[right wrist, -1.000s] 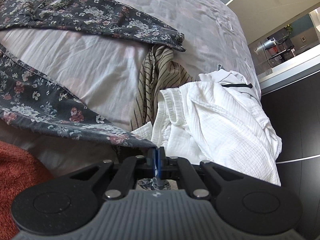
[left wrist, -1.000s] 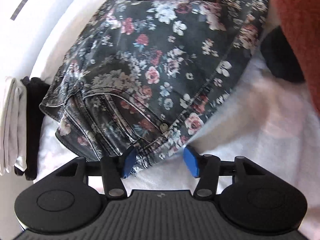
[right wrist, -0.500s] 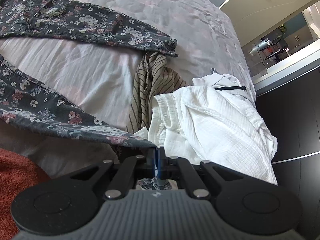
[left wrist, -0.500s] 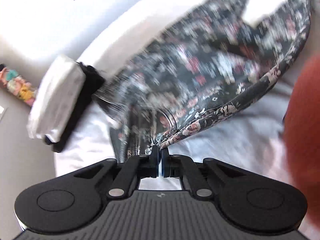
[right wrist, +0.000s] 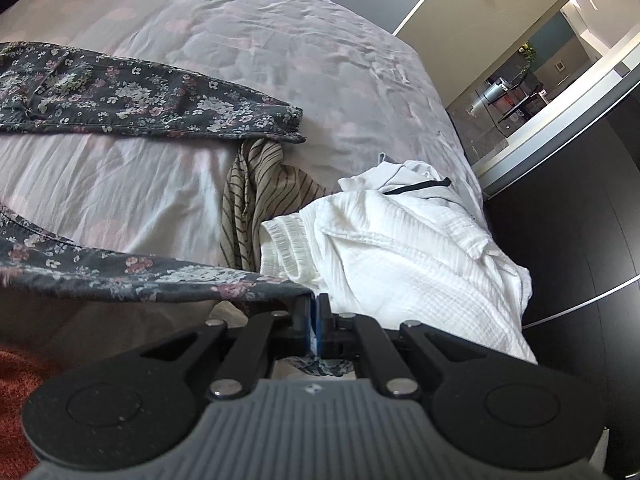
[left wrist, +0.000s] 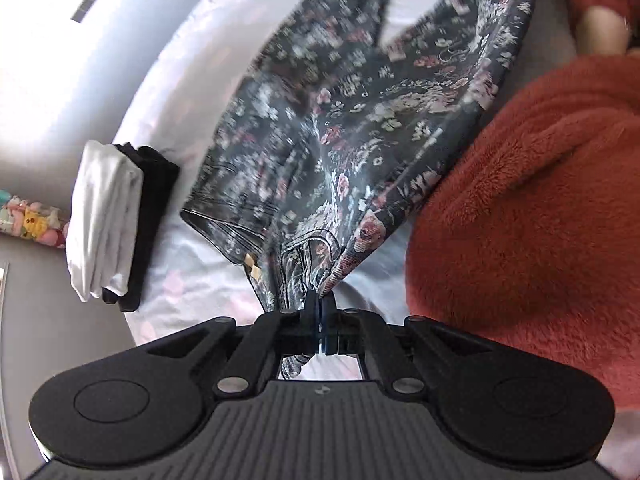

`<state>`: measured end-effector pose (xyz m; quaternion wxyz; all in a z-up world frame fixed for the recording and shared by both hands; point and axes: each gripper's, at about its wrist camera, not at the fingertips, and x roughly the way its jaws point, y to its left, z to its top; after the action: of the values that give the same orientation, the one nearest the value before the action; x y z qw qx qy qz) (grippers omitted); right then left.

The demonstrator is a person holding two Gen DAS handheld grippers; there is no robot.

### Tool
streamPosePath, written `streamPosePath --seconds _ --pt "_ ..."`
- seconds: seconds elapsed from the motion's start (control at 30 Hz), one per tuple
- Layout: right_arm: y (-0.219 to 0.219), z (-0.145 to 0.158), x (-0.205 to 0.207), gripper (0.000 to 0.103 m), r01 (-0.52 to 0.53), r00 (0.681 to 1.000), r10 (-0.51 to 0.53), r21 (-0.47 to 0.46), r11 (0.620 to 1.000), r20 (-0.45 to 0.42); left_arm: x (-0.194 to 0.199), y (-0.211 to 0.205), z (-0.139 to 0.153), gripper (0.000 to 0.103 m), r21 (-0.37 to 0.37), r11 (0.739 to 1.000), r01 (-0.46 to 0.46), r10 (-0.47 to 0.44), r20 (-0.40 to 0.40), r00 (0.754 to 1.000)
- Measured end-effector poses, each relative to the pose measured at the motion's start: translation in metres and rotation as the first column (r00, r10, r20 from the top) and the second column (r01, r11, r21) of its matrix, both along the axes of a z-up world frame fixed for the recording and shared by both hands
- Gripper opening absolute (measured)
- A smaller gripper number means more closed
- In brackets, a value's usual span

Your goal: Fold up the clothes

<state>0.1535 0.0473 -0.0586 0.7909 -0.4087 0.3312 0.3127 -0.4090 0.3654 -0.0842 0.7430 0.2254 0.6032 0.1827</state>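
Left tongs [left wrist: 319, 309] pressed together on the waistband end of the floral trousers [left wrist: 360, 128], dark grey cloth printed with pink and white flowers. Lifted and draped away from the fingertips, blurred toward the far end, splitting into two legs above a pale pink bedsheet [left wrist: 188, 280]. To the left of these tongs, a folded stack of white and black garments [left wrist: 116, 220] at the bed's edge. To the right, a fuzzy rust-red sleeve [left wrist: 532, 208], close beside the hanging cloth.

Right tongs [right wrist: 314, 316] pinching the hem of one trouser leg [right wrist: 140, 276], stretched taut to the left from the fingertips, a scrap of the same cloth showing below the closed fingers. Other trouser leg [right wrist: 152, 106] lying flat on the bedsheet [right wrist: 240, 20] farther ahead and to the left. Straight ahead, just past the fingertips, a crumpled white textured garment [right wrist: 400, 256]; beside it, a beige striped garment [right wrist: 256, 200] touching the cuff of the flat leg. Open doorway [right wrist: 532, 68] far ahead to the right.
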Motion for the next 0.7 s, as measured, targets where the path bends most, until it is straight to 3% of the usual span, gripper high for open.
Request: streamPosePath --seconds 0.13,0.27,0.5,0.7 --pt "-0.001 -0.004 -0.002 0.003 -0.023 1.0 0.022 0.007 1.0 0.011 0.002 0.004 0.006 0.001 0.009 0.999 -0.032 0.031 0.011 0.999" --pt "0.001 0.002 0.008 0.003 -0.015 0.999 0.014 0.033 0.999 0.034 0.012 0.021 0.026 0.001 0.028 0.996 -0.084 0.082 0.081 0.993" --pt "0.062 0.011 0.046 0.003 -0.015 0.997 0.01 0.063 0.998 0.083 0.052 0.078 0.071 0.001 0.046 0.969 -0.242 0.225 0.242 0.944" --pt "0.115 0.019 0.078 0.002 -0.017 0.992 0.006 0.088 0.996 0.124 0.101 0.139 0.069 0.001 0.081 0.937 -0.341 0.314 0.239 0.919"
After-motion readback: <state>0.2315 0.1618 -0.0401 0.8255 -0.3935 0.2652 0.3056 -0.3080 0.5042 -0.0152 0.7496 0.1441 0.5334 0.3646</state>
